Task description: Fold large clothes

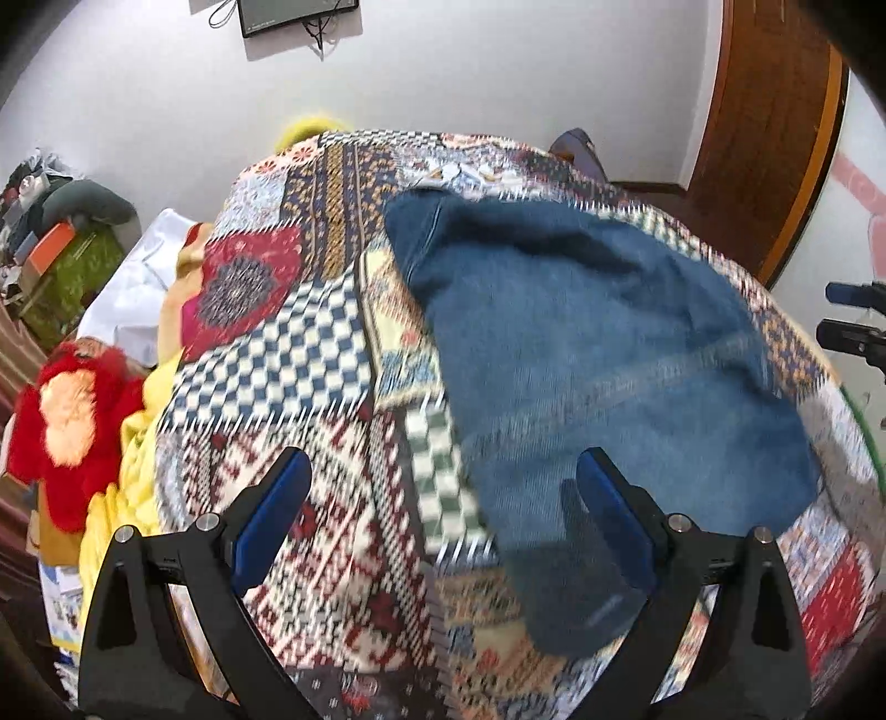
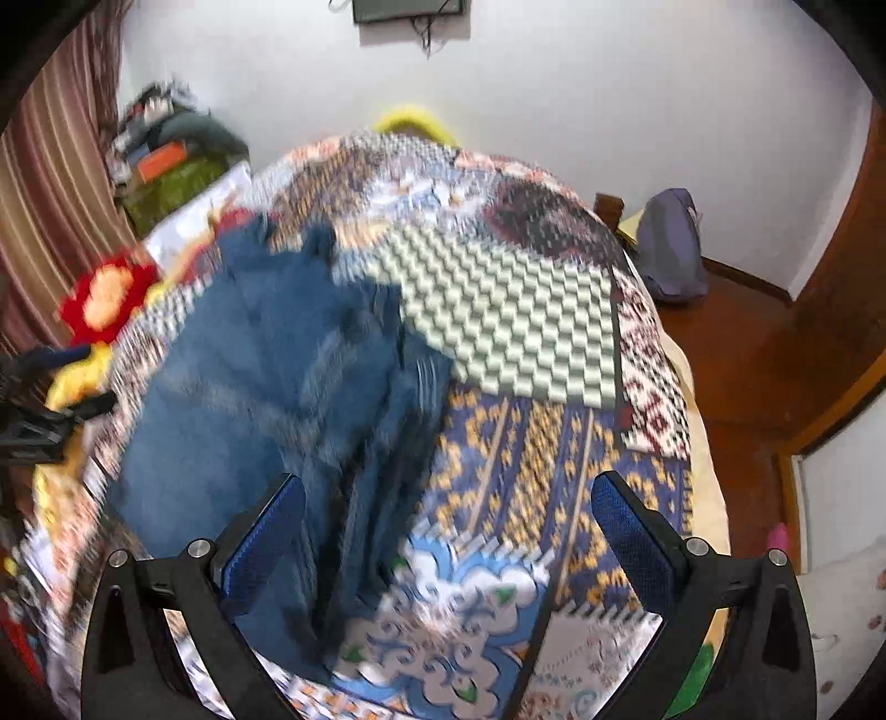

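The blue denim garment lies spread on the patchwork bed cover, ahead of the left gripper and reaching under its right finger. The left gripper is wide open and holds nothing. The right gripper is also wide open and empty, with the denim ahead and toward its left finger. Both views are blurred

Bedroom clutter around a patchwork-covered bed

A patchwork bedspread covers the bed. A red flower-shaped plush lies at its left edge beside yellow fabric. A wall-mounted screen hangs with dangling cables. A purple backpack sits on the wooden floor, near a wooden door. Striped curtains hang left.
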Demonstrator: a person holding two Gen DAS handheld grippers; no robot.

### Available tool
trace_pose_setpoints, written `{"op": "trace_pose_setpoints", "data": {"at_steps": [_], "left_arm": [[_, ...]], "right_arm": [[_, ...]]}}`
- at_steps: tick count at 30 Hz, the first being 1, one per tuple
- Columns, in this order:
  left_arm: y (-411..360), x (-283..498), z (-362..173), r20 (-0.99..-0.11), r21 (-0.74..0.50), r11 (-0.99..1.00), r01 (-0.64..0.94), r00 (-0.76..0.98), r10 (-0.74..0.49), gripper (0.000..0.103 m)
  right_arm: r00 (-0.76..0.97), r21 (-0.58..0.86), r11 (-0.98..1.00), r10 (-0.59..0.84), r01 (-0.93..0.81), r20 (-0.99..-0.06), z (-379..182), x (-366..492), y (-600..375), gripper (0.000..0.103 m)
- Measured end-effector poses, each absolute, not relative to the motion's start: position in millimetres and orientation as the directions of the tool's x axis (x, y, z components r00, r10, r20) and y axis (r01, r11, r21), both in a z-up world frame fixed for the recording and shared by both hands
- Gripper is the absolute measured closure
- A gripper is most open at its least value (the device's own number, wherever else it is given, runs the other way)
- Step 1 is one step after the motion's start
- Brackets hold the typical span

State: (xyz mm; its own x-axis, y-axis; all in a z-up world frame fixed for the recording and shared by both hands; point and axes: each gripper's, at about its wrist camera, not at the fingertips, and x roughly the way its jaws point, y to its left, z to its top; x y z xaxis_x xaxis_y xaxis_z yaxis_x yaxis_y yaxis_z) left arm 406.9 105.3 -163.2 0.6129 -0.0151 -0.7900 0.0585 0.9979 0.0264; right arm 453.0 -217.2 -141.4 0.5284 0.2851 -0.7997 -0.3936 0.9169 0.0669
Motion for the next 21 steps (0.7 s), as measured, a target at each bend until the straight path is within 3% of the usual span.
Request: {"op": "trace_pose_setpoints", "data": {"at_steps": [9,17,21], "left_arm": [[86,479,-175,-0.814,-0.048,0.995,0.093,0.574,-0.093,0.006],[91,534,-189,-0.8,-0.146,0.988,0.048,0.581,-0.147,0.006],[97,563,-195,-0.807,-0.087,0.995,0.051,0.583,-0.1,0.005]], "right_arm": [[0.417,0.249,0.859,0.447,-0.447,-0.791,-150,501,-164,0.0],[0.3,0.277,0.837,0.448,-0.473,-0.842,-201,540,-114,0.0],[0.276,0.319,0.858,0.445,-0.402,-0.852,-218,561,-131,0.0]]}}
